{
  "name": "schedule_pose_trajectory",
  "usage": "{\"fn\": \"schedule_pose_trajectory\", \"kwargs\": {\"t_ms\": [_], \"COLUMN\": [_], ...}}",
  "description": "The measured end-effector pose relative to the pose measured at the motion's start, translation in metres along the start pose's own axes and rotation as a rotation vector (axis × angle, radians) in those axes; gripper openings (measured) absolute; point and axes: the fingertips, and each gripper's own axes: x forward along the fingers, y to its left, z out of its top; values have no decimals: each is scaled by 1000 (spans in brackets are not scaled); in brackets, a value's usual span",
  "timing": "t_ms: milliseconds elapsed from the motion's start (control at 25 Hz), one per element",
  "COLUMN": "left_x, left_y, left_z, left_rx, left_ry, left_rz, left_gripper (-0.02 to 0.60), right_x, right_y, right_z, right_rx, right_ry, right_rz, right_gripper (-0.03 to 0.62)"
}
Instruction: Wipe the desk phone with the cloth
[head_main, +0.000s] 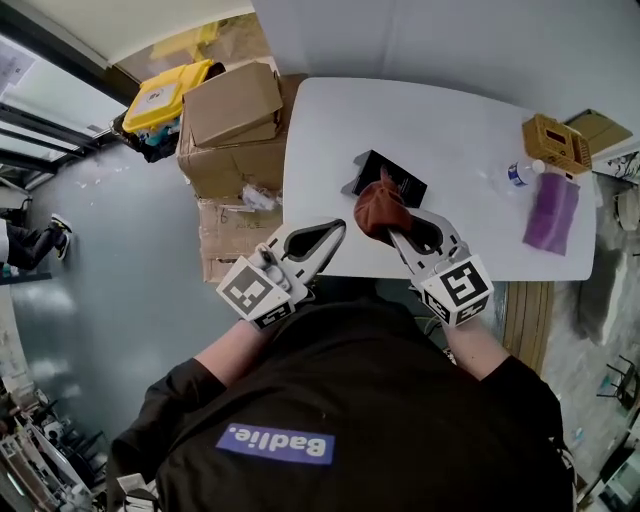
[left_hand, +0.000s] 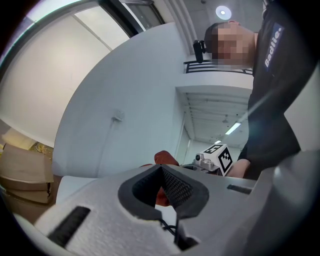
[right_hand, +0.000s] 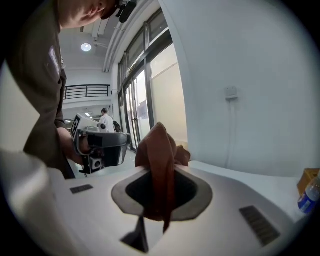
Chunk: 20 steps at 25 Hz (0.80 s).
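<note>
R gripper (head_main: 388, 228) clamps cloth (head_main: 378, 205) by phone (head_main: 402, 184).

Desk phone (head_main: 392, 180) on table (head_main: 450, 130), boxes (head_main: 232, 120) left

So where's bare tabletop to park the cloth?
Bare: far-left corner of the white table, behind the desk phone, and the strip between phone and water bottle. Crowded: right end, with bottle, yellow basket and purple cloth.

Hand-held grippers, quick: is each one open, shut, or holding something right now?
Left hand-held gripper: shut, nothing in it.
Right hand-held gripper: shut on the cloth.
</note>
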Motion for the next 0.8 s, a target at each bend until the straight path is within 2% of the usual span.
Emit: {"fn": "schedule_pose_trajectory", "kwargs": {"t_ms": [120, 400, 640, 800], "left_x": [26, 59, 70, 69], "left_y": [7, 28, 45, 52], "left_z": [-2, -19, -11, -21], "left_rx": [-23, -24, -33, -63], "left_ry": [1, 7, -1, 34], "left_rz": [25, 76, 130, 165], "left_gripper": [8, 8, 8, 8], "right_x": [10, 40, 82, 110], "right_y": [-32, -87, -116, -127], "right_z": [-8, -37, -60, -78], "right_rx": [-11, 1, 12, 6], "right_ry": [16, 54, 89, 111], "right_rz": [20, 42, 71, 93], "right_gripper": [58, 58, 58, 58]}}
